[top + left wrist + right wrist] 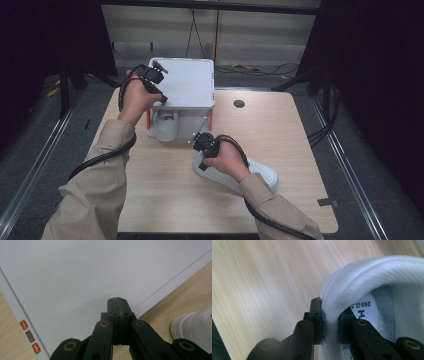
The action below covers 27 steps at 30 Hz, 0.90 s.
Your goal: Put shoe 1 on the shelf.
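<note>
Right tool (329, 320) clamps heel collar of white shoe (260, 172) on table (165, 200); lift pending. Left tool (117, 305) clenched empty, atop white box (186, 82) at 11 o'clock of shoe.

Your high view looks forward and down from above your side of the light wooden desk (165, 200), far enough to take in its whole top. Your left hand-held gripper (117, 305) view sits close over the flat top of the white boxy rack (75, 277). Your right hand-held gripper (329, 320) view is very near the white fabric sneaker (367, 277). All three share that sneaker and the desk.
</note>
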Motion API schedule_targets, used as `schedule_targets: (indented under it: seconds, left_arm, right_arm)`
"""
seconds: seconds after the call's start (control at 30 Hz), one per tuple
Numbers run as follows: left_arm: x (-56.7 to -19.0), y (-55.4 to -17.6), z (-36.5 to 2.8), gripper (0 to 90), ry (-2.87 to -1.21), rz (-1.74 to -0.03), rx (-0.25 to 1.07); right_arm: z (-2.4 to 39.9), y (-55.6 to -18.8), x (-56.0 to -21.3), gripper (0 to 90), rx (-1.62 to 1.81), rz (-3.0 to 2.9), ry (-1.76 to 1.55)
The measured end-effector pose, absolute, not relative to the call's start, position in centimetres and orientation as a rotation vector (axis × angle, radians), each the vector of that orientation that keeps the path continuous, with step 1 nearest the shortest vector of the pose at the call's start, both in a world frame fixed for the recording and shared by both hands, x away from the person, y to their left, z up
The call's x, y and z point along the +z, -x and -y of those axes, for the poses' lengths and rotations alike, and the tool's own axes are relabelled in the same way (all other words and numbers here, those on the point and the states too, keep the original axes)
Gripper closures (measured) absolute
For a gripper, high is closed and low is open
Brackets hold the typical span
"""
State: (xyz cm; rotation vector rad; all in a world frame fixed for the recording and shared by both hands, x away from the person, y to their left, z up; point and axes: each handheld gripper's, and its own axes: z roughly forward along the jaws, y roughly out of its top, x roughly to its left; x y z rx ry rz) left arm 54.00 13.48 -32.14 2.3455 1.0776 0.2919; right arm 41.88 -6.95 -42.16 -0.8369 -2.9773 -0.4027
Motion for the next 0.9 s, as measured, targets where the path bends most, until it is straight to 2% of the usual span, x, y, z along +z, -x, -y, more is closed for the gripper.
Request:
schedule_targets:
  seconds: [0.27, 0.33, 0.43, 0.5, 0.6, 0.63, 0.77, 0.83, 0.87, 0.9]
  left_arm:
    - [-32.1, -54.0, -13.4, 90.0, -2.352, -1.08, 0.291]
    - [-32.1, -54.0, -13.3, 90.0, -2.356, -1.076, 0.297]
    - [-32.1, -54.0, -13.4, 90.0, -2.345, -1.079, 0.292]
    - [-32.2, -54.0, -13.5, 90.0, -2.342, -1.079, 0.286]
    - [-32.1, -54.0, -13.3, 90.0, -2.349, -1.084, 0.297]
    - [-32.1, -53.9, -13.2, 90.0, -2.353, -1.083, 0.305]
    - [-32.2, -53.8, -13.2, 90.0, -2.347, -1.085, 0.314]
    - [-32.2, -53.8, -13.3, 90.0, -2.341, -1.086, 0.31]
    - [-32.2, -53.8, -13.3, 90.0, -2.341, -1.082, 0.312]
    - [-32.2, -53.8, -13.3, 90.0, -2.339, -1.081, 0.311]
  right_arm:
    - [9.1, -42.3, -39.4, 80.7, -0.282, 3.214, 0.746]
    - [9.6, -42.6, -39.3, 80.3, -0.254, 3.249, 0.634]
    - [10.2, -42.1, -40.0, 72.1, -0.326, 3.126, 0.599]
    - [10.6, -41.2, -40.7, 62.4, -0.434, 3.008, 0.645]
    - [10.8, -40.5, -41.3, 43.0, -0.494, 2.974, 0.8]
    - [10.7, -40.5, -41.4, 39.9, -0.54, 2.942, 0.866]
    - [9.9, -40.4, -41.5, 33.3, -0.688, 2.839, 1.065]
    - [9.1, -40.6, -42.2, 33.4, -0.7, 2.81, 1.142]
    - [8.9, -40.6, -42.5, 35.1, -0.679, 2.827, 1.161]
    - [8.5, -40.7, -43.1, 41.6, -0.667, 2.839, 1.191]
